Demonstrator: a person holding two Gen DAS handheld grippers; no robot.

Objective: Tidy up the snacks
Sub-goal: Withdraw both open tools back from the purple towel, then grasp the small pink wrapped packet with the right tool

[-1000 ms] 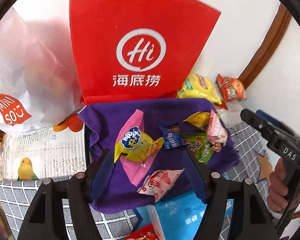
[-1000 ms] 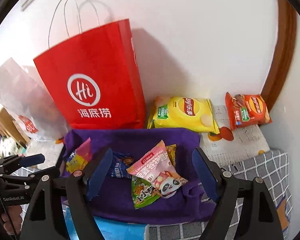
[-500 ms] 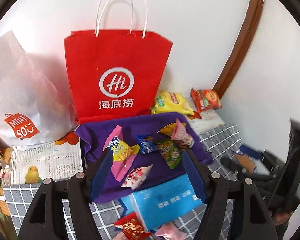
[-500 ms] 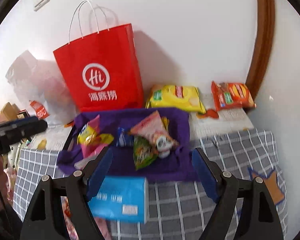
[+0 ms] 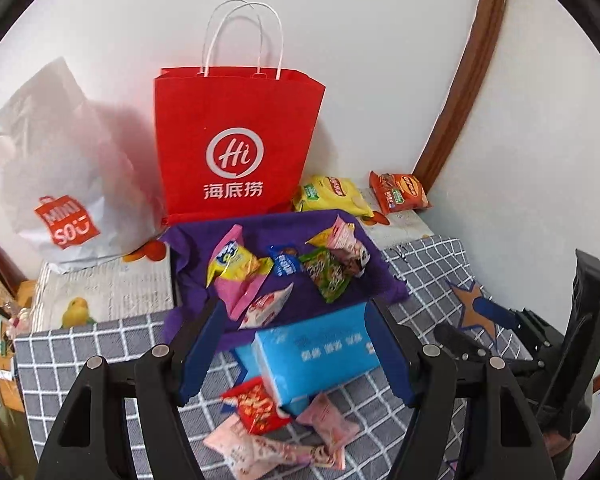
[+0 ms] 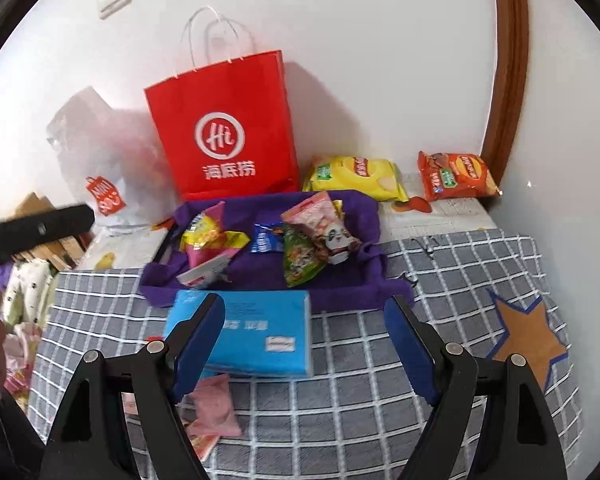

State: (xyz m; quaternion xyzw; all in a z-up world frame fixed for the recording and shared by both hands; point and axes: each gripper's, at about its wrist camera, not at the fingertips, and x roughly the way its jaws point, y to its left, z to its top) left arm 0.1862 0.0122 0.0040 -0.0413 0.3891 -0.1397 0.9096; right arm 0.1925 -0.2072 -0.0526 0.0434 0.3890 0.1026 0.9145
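A purple cloth-lined tray (image 5: pixel 340 294) (image 6: pixel 352 284) holds several small snack packets: a yellow-and-pink one (image 5: pixel 232 260) (image 6: pixel 204 240), a blue one (image 5: pixel 286 266) (image 6: pixel 266 238), a green one (image 5: pixel 324 274) (image 6: pixel 300 258) and a pink panda one (image 5: pixel 346 240) (image 6: pixel 324 224). A red packet (image 5: pixel 256 404) and pink packets (image 5: pixel 328 426) (image 6: pixel 216 406) lie on the checked cloth near the front. My left gripper (image 5: pixel 296 352) is open and empty above them. My right gripper (image 6: pixel 304 340) is open and empty, back from the tray.
A blue tissue pack (image 5: pixel 320 352) (image 6: pixel 252 332) lies in front of the tray. A red paper bag (image 5: pixel 236 148) (image 6: pixel 224 128), a white plastic bag (image 5: pixel 56 168), a yellow chip bag (image 5: pixel 332 194) (image 6: pixel 356 174) and an orange chip bag (image 5: pixel 398 192) (image 6: pixel 456 176) stand by the wall.
Both grippers have pulled back and up from the tray, still open. The tissue pack and the loose packets in front have come into view.
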